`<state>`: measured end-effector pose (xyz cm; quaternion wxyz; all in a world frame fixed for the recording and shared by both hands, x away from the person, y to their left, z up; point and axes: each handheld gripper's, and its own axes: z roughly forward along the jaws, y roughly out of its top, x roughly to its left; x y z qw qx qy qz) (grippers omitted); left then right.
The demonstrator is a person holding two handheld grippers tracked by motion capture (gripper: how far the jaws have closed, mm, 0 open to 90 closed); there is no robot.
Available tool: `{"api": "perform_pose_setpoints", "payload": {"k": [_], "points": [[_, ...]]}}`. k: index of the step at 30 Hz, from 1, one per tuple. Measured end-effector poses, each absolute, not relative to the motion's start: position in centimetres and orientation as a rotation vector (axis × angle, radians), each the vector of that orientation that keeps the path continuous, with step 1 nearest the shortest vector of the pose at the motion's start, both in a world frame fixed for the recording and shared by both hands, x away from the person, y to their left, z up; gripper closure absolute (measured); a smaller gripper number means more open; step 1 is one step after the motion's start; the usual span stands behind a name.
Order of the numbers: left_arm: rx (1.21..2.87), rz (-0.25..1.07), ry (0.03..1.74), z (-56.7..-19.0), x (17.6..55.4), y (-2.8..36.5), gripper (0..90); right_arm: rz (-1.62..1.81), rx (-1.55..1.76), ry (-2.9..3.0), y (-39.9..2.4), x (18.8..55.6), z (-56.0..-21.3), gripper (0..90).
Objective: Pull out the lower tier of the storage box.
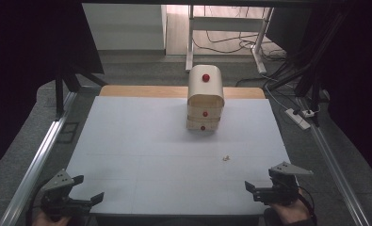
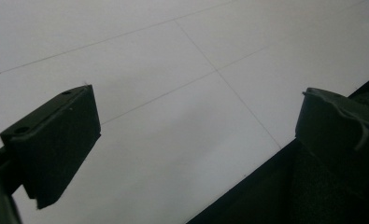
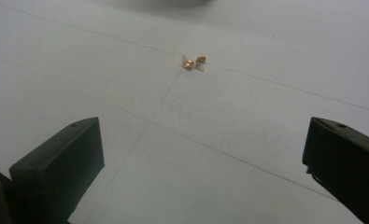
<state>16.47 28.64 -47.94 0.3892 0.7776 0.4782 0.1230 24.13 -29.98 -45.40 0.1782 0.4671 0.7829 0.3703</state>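
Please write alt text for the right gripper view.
Two small gold pieces lie together on a white table, ahead of the open right gripper, whose black jaws stand wide apart with nothing between them.

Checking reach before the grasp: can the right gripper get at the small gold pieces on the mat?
Probably yes: the right gripper is open, and bare mat lies between its fingers and the gold pieces.

We see a lab or test room: a white table (image 1: pixel 141 155) framed by metal rails (image 1: pixel 33 169), dark curtains (image 1: pixel 23 56) on both sides, a power strip (image 1: pixel 298 118) and loose cables (image 1: pixel 230 44) on grey carpet far right.
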Motion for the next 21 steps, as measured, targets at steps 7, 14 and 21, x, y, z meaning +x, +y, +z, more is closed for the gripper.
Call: {"api": "perform_pose_setpoints", "payload": {"k": [7, 14, 21], "points": [[1.983, 0.301, 1.225, -48.03, 16.55, 28.62, 1.4, 1.065, 1.287, 2.211, -29.74, 24.28, -45.25, 0.0], [1.982, 0.295, 1.208, -48.01, 16.48, 28.69, 1.4, 1.077, 1.251, 2.216, -29.38, 24.43, -45.1, 0.0], [1.983, 0.296, 1.203, -48.0, 16.52, 28.64, 1.3, 1.088, 1.199, 2.228, -28.92, 24.47, -44.95, 0.0]]}}
